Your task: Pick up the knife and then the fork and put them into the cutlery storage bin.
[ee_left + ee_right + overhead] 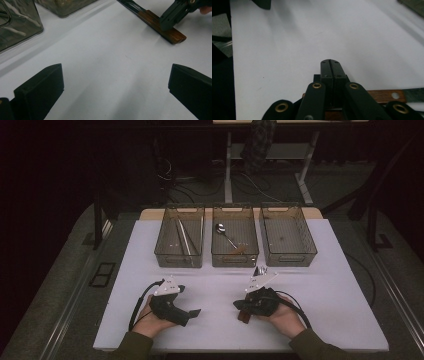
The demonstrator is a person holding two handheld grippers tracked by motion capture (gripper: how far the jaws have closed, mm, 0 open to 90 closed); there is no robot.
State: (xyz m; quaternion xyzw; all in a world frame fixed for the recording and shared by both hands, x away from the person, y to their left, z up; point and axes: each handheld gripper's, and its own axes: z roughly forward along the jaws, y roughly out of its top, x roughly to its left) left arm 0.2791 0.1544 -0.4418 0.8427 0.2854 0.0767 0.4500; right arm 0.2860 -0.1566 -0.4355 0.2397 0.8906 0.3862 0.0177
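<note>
A knife with a brown wooden handle [162, 27] lies flat on the white table [215, 285], its dark blade [130, 5] running toward the bins. My right gripper [329, 62] is shut, jaws pressed together with a thin seam between them, and sits over the handle [384, 96], which crosses beneath it. The handle's end [244, 317] pokes out under that gripper [239, 307] near the front of the table. My left gripper [116, 75] stands wide open over bare table, a short way left of the knife, and in the high view [192, 315] it points right.
Three clear bins stand in a row at the back: the left bin [165, 251] holds thin metal sticks, the middle bin [235, 260] a spoon [225, 234], the right bin [310, 247] looks bare. Two bins' corners [17, 25] are near the left gripper.
</note>
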